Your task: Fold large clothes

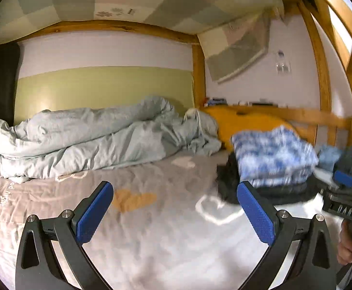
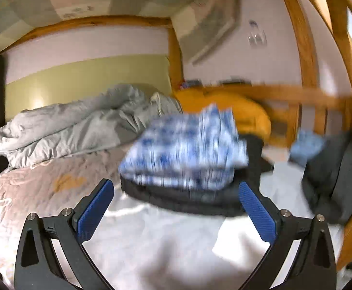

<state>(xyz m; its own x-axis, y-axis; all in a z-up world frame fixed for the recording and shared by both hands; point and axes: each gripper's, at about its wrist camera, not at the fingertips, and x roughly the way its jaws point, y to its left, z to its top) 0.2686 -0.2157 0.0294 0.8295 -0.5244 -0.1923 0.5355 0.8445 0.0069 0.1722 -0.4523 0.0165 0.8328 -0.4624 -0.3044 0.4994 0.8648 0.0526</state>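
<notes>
Left wrist view: the left tool (image 1: 175, 211) is seen spread wide and empty above the bed (image 1: 151, 241). The right tool (image 2: 176, 211) is likewise agape, nothing gripped. A folded blue-white garment (image 2: 185, 154) is stacked on dark clothing (image 2: 190, 200) near the bed's far right corner.

Bedsheet (image 1: 55, 200) lettering, too blurred.

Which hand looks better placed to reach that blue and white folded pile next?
Probably the right tool: the blue and white pile sits straight ahead of its open jaws, but off to one side of the left tool.
</notes>
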